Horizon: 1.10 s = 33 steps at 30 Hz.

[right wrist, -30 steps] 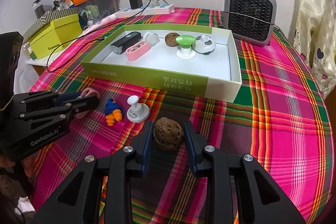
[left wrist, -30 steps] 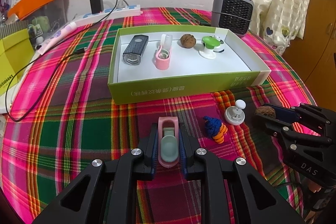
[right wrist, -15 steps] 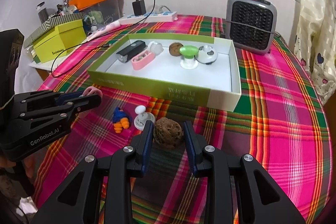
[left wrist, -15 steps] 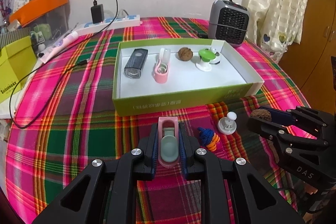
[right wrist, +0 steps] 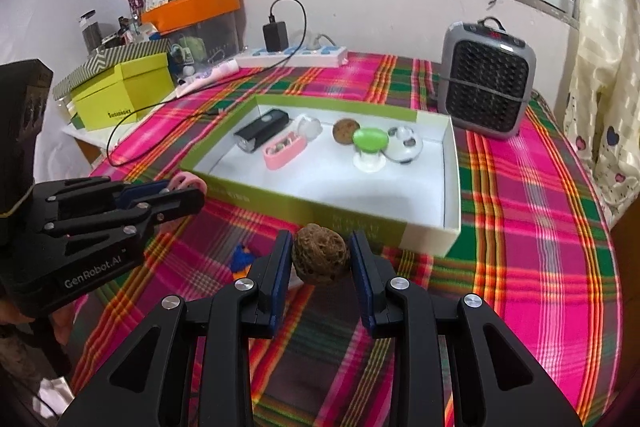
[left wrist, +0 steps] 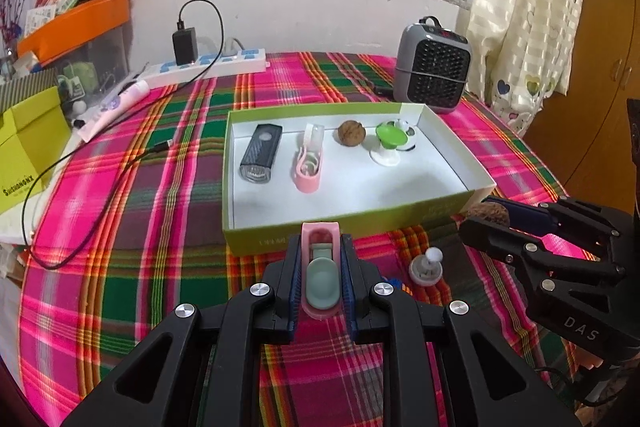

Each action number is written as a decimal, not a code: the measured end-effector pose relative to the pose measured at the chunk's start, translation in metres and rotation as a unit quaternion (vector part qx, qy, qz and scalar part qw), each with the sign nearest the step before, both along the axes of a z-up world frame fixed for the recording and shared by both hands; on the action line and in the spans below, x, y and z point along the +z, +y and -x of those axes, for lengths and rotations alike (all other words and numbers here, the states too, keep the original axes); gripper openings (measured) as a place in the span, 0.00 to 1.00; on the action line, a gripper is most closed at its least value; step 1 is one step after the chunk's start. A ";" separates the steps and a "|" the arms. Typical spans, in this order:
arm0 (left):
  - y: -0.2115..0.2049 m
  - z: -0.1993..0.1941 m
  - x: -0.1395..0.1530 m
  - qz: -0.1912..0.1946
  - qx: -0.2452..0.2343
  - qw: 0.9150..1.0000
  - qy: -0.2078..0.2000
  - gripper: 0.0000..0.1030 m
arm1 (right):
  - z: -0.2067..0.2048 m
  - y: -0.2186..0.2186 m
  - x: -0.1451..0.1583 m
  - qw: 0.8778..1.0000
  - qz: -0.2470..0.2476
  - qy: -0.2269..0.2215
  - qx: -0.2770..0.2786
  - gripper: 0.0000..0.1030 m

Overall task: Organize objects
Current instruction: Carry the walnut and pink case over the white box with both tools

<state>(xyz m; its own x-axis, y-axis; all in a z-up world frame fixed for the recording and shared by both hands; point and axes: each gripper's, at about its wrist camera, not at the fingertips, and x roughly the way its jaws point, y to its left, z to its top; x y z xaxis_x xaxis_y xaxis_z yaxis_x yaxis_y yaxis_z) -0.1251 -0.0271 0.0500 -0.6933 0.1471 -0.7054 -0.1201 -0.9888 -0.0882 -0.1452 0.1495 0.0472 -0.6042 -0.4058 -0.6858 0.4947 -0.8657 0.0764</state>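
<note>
Fingers of left gripper [left wrist: 320,269] clamp pink case [left wrist: 320,277], held above plaid table [left wrist: 160,227] just before green box [left wrist: 460,205]. Right gripper [right wrist: 320,267] fingers grip brown walnut [right wrist: 319,259], also near box front. Box holds black light [left wrist: 259,157], second pink case [left wrist: 309,167], walnut [left wrist: 351,133], green-topped toy [left wrist: 390,143].

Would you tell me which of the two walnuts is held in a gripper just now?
The walnut clamped in the right gripper, raised before the box's near wall. The other walnut lies loose inside the box, beside the green-topped toy.
</note>
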 end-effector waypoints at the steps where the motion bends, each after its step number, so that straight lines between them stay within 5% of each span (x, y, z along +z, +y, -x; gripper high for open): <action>1: -0.001 0.002 0.001 -0.001 0.000 1.000 0.001 0.15 | 0.001 -0.001 0.001 1.000 0.001 0.001 0.001 0.30; 33: -0.025 0.072 -0.015 -0.006 -0.004 1.000 -0.024 0.15 | 0.082 -0.045 -0.012 0.999 -0.017 -0.031 0.024 0.30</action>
<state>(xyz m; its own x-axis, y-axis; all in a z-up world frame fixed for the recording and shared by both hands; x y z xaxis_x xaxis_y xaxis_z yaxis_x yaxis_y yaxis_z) -0.1967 -0.0519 0.0346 -0.6572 0.1610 -0.7364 -0.1223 -0.9868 -0.1066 -0.2274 0.1046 0.0357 -0.5413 -0.4083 -0.7350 0.5302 -0.8442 0.0784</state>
